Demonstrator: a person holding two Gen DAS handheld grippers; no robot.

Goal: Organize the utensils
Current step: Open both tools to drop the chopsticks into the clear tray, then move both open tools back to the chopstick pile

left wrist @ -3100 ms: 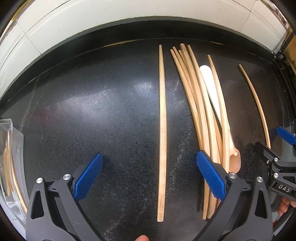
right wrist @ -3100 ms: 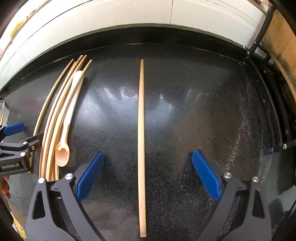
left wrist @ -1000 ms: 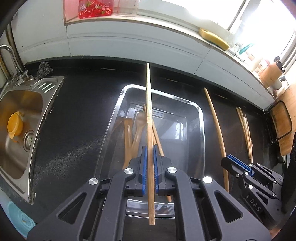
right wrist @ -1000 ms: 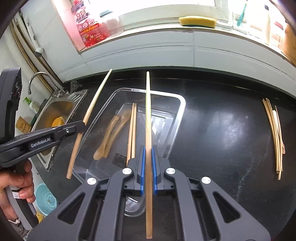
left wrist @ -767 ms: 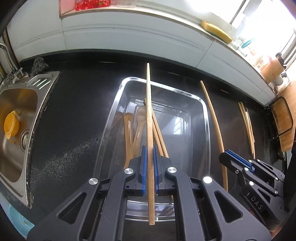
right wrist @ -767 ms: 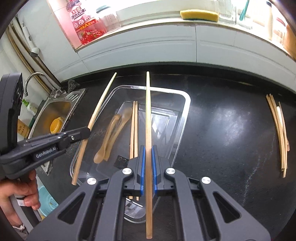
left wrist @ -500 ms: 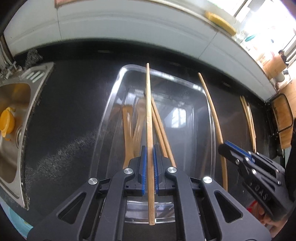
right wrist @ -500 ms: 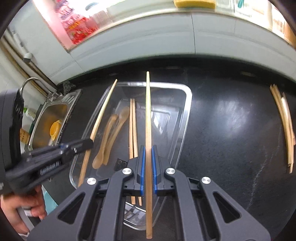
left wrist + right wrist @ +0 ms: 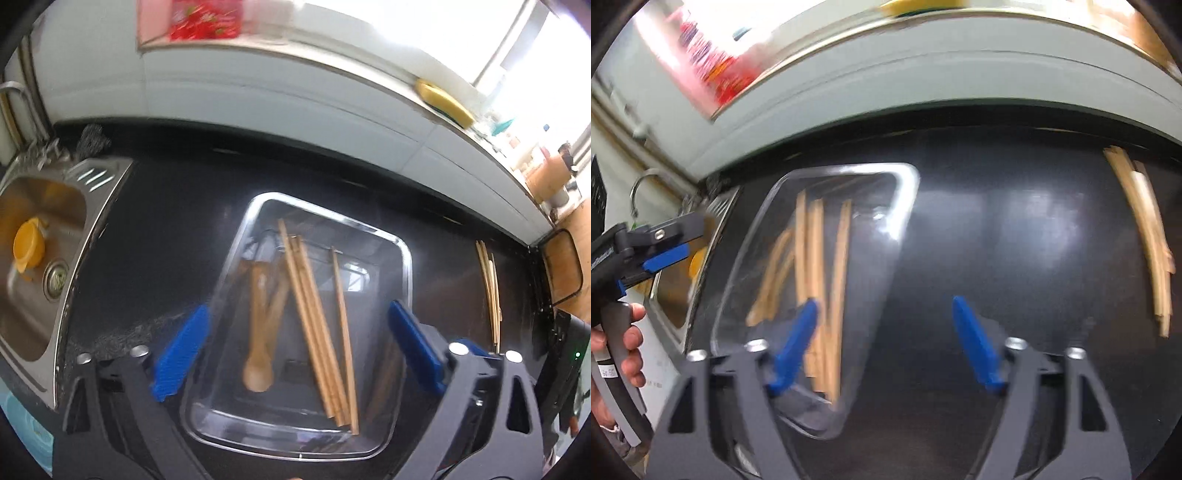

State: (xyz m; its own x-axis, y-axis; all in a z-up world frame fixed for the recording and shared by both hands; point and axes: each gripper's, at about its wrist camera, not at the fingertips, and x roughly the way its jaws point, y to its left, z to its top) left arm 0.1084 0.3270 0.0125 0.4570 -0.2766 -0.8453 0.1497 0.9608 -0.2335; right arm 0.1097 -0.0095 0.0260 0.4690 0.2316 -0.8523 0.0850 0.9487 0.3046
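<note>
1. Partly done: several chopsticks [image 9: 314, 321] and wooden spoons [image 9: 258, 325] already inside the clear tray [image 9: 404, 258] on the black counter [image 9: 155, 236].
2. Left to move: a loose bundle [image 9: 1145, 236] of utensils, well apart on the right.
3. Left gripper [image 9: 295, 347]: jaws just opened wide above the tray, nothing between.
4. Right gripper [image 9: 886, 343]: jaws likewise just opened, empty, over the tray's right edge.

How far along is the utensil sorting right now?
Done: several wooden chopsticks and wooden spoons lie in the clear plastic tray. In hand: nothing; the left tool and right tool have just opened and stand empty. Left: a bundle of wooden utensils on the black counter.
</note>
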